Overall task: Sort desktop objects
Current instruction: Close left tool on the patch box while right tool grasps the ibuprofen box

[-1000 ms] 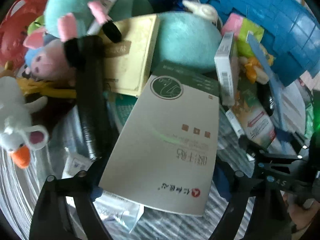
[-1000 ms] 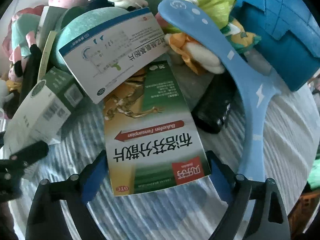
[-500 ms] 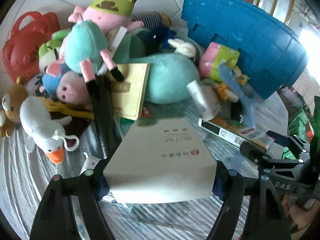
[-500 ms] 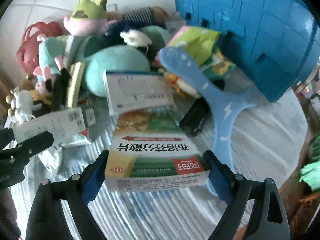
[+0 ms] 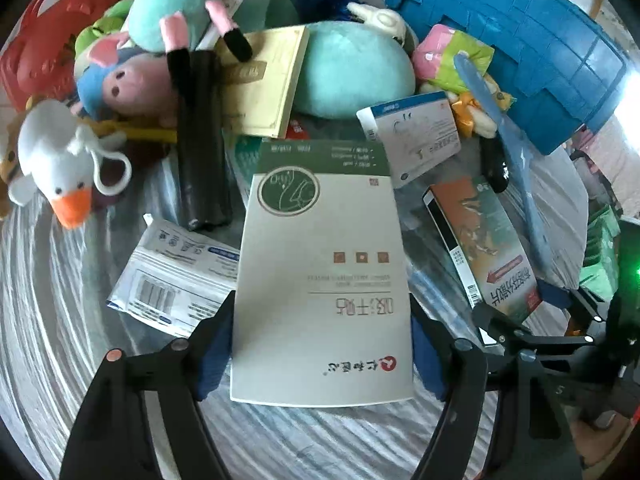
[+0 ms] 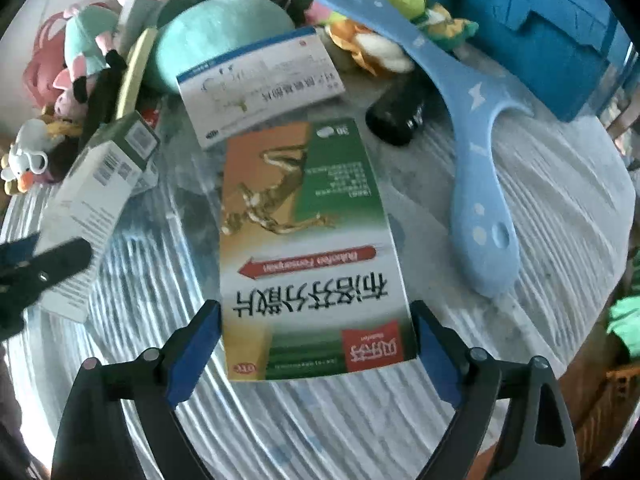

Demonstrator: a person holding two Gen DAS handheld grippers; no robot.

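Two cartons, two hands, and the geometry is the same on both sides. The left gripper (image 5: 320, 314) is pinching the white cardboard box with a dark green band (image 5: 320, 260). Its blue pads sit against the box's two long sides at the near short end, and the jaws have just closed in on it. The box's long axis runs straight out along the fingers, away from the hand and toward the pile of plush toys (image 5: 352, 72) at the far side of the grey streaked table (image 6: 560, 200).

Over to the right gripper (image 6: 316, 312). Its jaws stand wide and have just been opening, with the orange-and-green medicine carton (image 6: 304, 220) between them. Whether the pads press on the carton at this instant, I cannot tell, since there's barely a sliver of gap either side. The carton also points lengthwise away from the hand. Its near short end is at the fingertips, toward the table's near edge, and its far end almost meets the white-and-blue flat carton (image 6: 260, 80).

The two boxes sit side by side and well apart, roughly parallel. The blue plastic crate (image 6: 540, 40) stands at the table's far right edge. If that's the drop-off, the right hand is the nearer one. Either box would travel forward and to the right, far end leading.
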